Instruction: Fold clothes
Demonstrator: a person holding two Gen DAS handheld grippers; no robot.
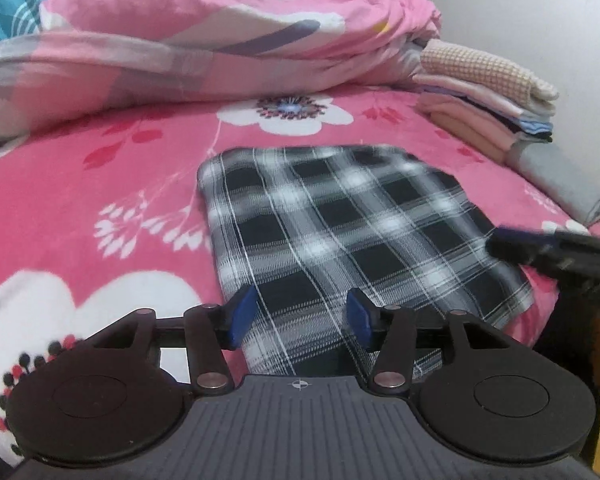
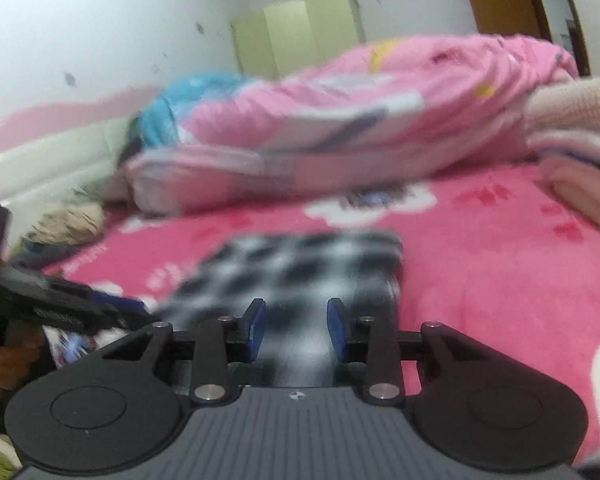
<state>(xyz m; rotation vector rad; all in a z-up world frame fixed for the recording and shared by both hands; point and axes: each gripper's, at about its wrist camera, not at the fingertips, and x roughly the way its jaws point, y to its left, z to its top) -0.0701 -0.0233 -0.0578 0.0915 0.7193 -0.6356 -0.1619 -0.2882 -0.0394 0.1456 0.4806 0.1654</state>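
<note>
Your left gripper [image 1: 300, 318] sits low at the near edge of the bed, blue pads spread apart with nothing between them; the plaid cloth [image 1: 352, 232] shows through the gap. Your right gripper [image 2: 296, 326] is likewise parted, empty, with the same cloth under it; that view is motion-blurred

Plaid cloth: folded into a flat, roughly rectangular slab, woven black-and-white check with thin white lines, lying on the bed's pink sheet [image 1: 100, 184] near the front edge. Corners slightly rounded, surface smooth, one seam or fold line running down toward your left gripper

Pink sheet looks plush, fleece-like, printed with big white flowers and red sprigs

Behind the plaid: a heaped quilt [image 1: 204, 36], pink cotton with grey and white patches, deeply creased and puffy. A teal patterned piece [image 1: 4, 8] shows at the far left

To the right, a neat stack of folded clothes [image 1: 488, 100]: a waffle-textured beige piece on top, pale pink and peach layers below, a thin blue edge. A folded grey garment [image 1: 560, 184] lies just beside the stack, nearer the front

In the right wrist view, a pale green wardrobe [image 2: 300, 32] against the far wall, and a loose tan bundle [image 2: 68, 224] at the bed's left side
</note>
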